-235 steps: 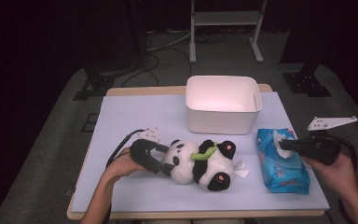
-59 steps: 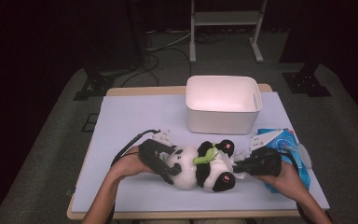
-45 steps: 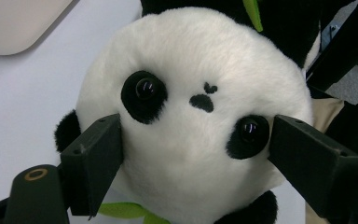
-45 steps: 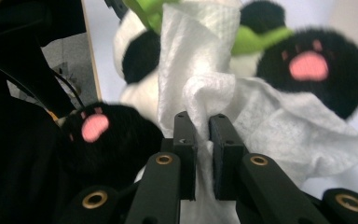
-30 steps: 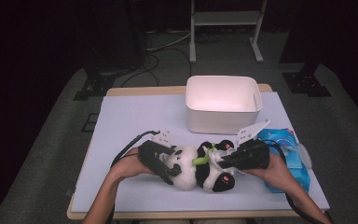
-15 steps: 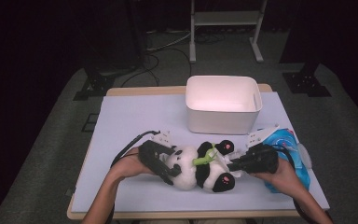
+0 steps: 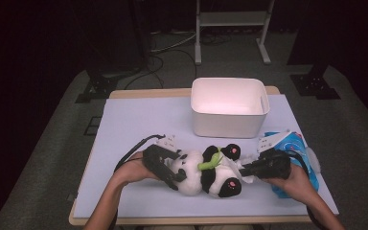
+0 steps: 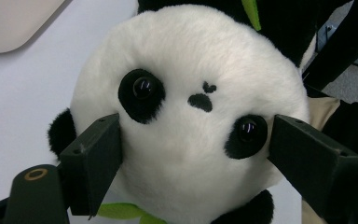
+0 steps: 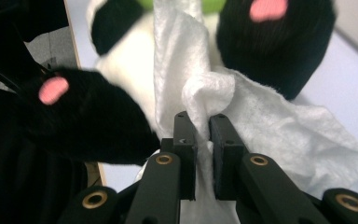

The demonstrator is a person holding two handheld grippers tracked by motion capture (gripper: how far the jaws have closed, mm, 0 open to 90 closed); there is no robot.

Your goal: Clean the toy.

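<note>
A black-and-white plush panda [image 7: 206, 172] lies on its back on the pale table [image 7: 139, 120], near the front edge. My left gripper [image 7: 175, 173] is shut on its head, one jaw at each cheek [image 8: 196, 140]; the face [image 8: 191, 56] looks at the left gripper view's camera. My right gripper [image 7: 243, 171] comes in from the right and is shut on a crumpled white wipe [image 9: 270, 126]. The jaws pinch a fold of it [image 9: 203, 126]. The wipe rests against the panda's white belly between its two black feet [image 9: 88, 121].
A blue packet of wipes [image 7: 292, 143] lies right behind my right hand near the table's right edge. A white open bin [image 7: 230, 108] stands at the back, just beyond the panda. The table's left half is bare.
My right gripper, still holding the wipe, has slid a little to the right and toward the front edge along the panda's belly. The left gripper and the panda's head have stayed put.
</note>
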